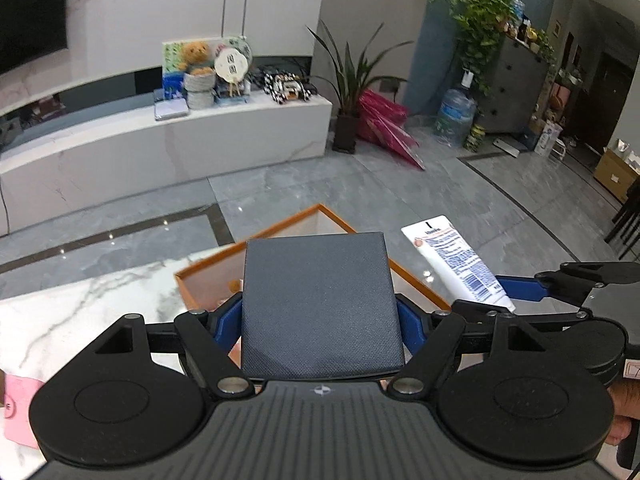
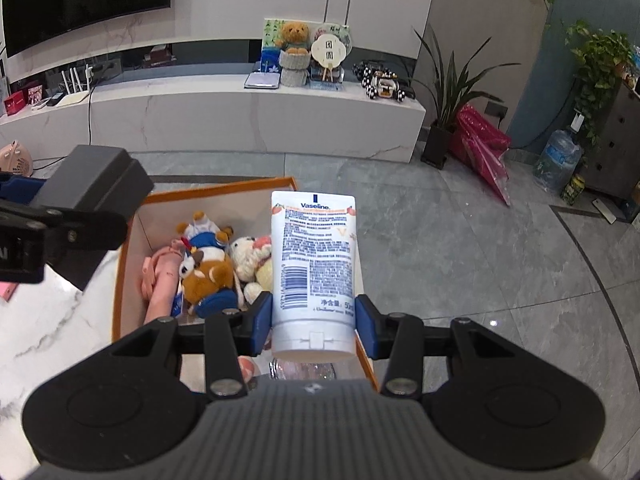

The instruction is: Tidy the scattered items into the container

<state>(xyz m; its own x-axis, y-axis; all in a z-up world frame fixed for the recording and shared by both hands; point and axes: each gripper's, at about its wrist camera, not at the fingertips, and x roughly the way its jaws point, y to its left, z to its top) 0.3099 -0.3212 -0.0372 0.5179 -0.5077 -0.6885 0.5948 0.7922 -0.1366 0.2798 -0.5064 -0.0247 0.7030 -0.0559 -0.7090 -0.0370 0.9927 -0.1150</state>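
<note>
Vaseline tube (image 2: 313, 264), frame center, clenched in right gripper (image 2: 314, 316) jaws over orange-rimmed box (image 2: 216, 191); left gripper (image 1: 320, 320) jaws grasp dark case (image 1: 318, 304). Lower clear of plush toys (image 2: 208, 264) before releasing.

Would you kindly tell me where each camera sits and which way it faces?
Left wrist: on the left gripper, looking down over its dark box toward the orange-rimmed container; a hand shows at right.
Right wrist: on the right gripper, looking along its Vaseline tube into the container.
Shared: box, tube, container, each other's gripper.
</note>
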